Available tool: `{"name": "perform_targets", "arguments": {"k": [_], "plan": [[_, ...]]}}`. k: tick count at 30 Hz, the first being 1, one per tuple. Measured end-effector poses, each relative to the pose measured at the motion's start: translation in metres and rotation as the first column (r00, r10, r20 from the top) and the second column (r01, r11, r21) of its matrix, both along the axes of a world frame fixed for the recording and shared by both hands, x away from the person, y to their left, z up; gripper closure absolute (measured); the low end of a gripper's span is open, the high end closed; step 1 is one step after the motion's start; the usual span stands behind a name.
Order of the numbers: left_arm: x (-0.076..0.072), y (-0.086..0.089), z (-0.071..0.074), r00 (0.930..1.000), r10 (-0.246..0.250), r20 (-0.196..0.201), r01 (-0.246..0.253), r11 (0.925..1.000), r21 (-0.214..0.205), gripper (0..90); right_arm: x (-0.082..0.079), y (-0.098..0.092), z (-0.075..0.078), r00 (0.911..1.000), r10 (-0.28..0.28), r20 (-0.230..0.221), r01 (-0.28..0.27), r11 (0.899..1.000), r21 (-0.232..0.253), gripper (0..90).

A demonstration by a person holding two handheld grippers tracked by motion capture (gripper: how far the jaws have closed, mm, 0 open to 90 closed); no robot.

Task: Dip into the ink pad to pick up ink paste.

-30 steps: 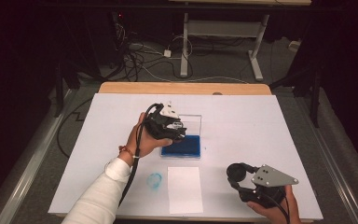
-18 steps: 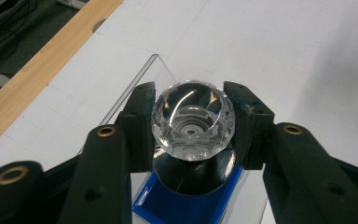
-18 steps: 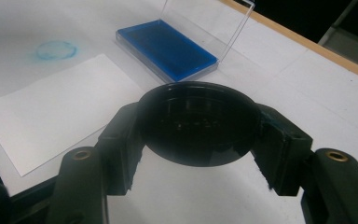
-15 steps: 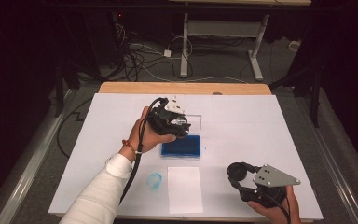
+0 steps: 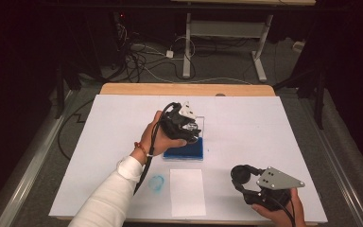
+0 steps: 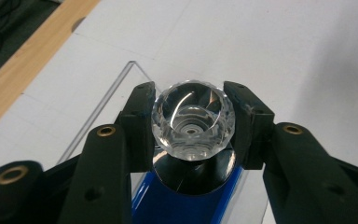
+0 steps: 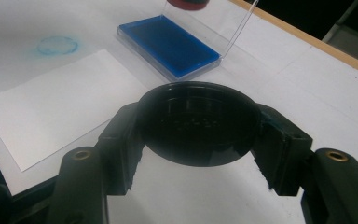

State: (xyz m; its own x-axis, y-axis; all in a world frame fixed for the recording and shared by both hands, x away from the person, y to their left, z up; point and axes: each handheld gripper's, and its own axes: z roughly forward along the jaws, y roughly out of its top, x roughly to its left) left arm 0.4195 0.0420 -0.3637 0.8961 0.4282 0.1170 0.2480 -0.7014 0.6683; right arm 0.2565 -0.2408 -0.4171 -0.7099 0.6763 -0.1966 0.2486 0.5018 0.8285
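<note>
High view: the white-covered table [image 5: 264, 123] carries a clear plastic case with a blue ink pad [image 5: 189, 150] near its middle, the open lid largely hidden by the left gripper [image 5: 189, 130]. A white paper sheet [image 5: 187, 191] and a faint blue ring mark [image 5: 156, 183] lie by the near edge. The left gripper clamps a faceted clear knob [image 6: 193, 119] over the pad; what hangs beneath looks like a dark stamp base. Near the front right corner, the right gripper [image 7: 198, 135] pinches a round black cap [image 7: 199, 122], its underside unseen.

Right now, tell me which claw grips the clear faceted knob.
The left claw, over the blue ink pad, pinches the clear knob; the right claw holds a black round cap instead.
</note>
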Motion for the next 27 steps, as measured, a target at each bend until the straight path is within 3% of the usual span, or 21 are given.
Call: {"name": "perform_targets", "arguments": {"k": [9, 15, 21, 23, 27], "plan": [[0.005, -0.009, -0.025, 0.9995, -0.006, -0.032, 0.007, 0.9993, 0.037, 54.5, 0.001, -0.001, -0.002, 1.0, -0.003, -0.007, 0.003, 1.0, -0.007, 38.7], [0.008, -0.011, -0.043, 0.9991, 0.012, -0.04, -0.009, 0.996, 0.089, 54.5, 0.001, 0.0, -0.003, 0.9999, -0.003, -0.012, 0.003, 1.0, -0.015, 38.7], [0.008, -0.009, -0.049, 0.9978, 0.007, -0.065, -0.003, 0.9981, 0.062, 54.5, 0.001, 0.001, -0.005, 0.9998, -0.004, -0.02, 0.004, 1.0, -0.024, 38.7], [0.008, -0.01, -0.051, 0.9983, 0.012, -0.056, -0.008, 0.9973, 0.073, 54.4, 0.002, 0.001, -0.005, 0.9998, -0.005, -0.019, 0.004, 1.0, -0.027, 38.7], [0.008, -0.009, -0.053, 0.9982, 0.018, -0.058, -0.015, 0.9986, 0.05, 54.4, 0.002, 0.002, -0.005, 0.9998, 0.0, -0.022, 0.0, 1.0, -0.03, 38.7]]}}
